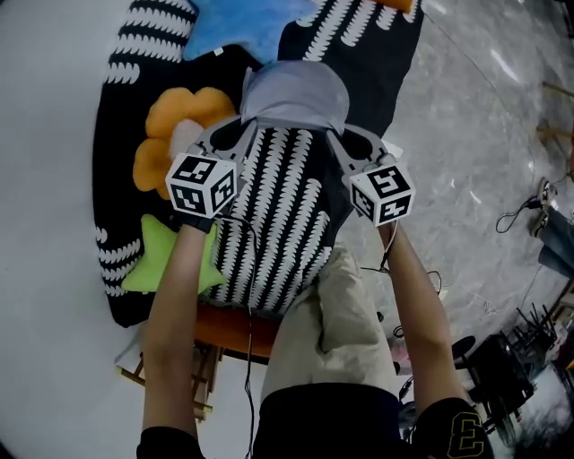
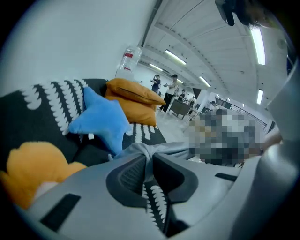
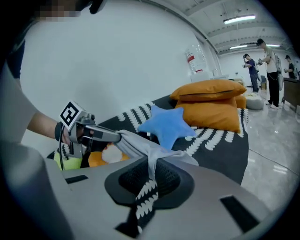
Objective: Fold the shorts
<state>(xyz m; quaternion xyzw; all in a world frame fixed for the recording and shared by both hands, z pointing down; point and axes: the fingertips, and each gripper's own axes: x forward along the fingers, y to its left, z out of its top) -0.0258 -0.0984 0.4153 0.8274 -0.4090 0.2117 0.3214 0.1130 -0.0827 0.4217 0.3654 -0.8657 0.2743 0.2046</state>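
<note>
The grey shorts (image 1: 296,93) hang stretched between my two grippers above a black blanket with a white pattern (image 1: 278,224). My left gripper (image 1: 240,127) is shut on the shorts' left edge, and the cloth is bunched between its jaws (image 2: 148,161). At the right edge, my right gripper (image 1: 339,137) is also shut on the grey cloth (image 3: 152,169). In the right gripper view the shorts (image 3: 136,144) run taut across to the left gripper (image 3: 101,134). The far part of the shorts droops toward the blanket.
On the blanket lie a blue star cushion (image 1: 242,27), an orange flower cushion (image 1: 179,125) and a green star cushion (image 1: 161,260). Orange pillows (image 3: 211,105) and a water bottle (image 2: 129,58) sit further back. Cables (image 1: 520,215) lie on the grey floor at the right.
</note>
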